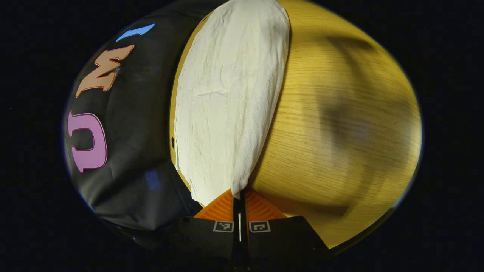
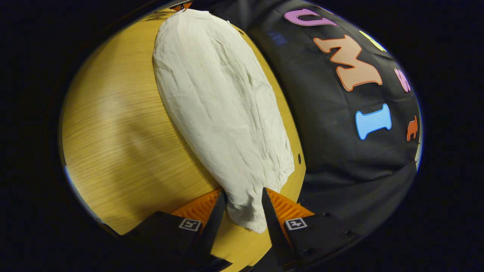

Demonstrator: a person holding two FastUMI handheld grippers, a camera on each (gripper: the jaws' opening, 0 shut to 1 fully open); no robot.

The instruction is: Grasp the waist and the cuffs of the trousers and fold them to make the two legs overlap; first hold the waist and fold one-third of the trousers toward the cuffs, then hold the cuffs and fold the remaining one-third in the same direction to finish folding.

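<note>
Trousers (image 1: pixel 227 102) flat on table (image 1: pixel 340 113); left tongs (image 1: pixel 239 200) pinch end, right tongs (image 2: pixel 244 204) wide astride.

trousers (image 1: pixel 227 102): 1 | table (image 1: pixel 340 124): 1 | claws: 2 – left claw (image 1: pixel 239 200), right claw (image 2: pixel 244 204)

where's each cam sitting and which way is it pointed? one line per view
Left gripper view: rides the left gripper, looks along the trousers on the wooden table; own fingers pinch one end.
Right gripper view: rides the right gripper, looks along the trousers from the opposite end; own fingers straddle the fabric, apart.
Shared: trousers, table, booth wall.
</note>
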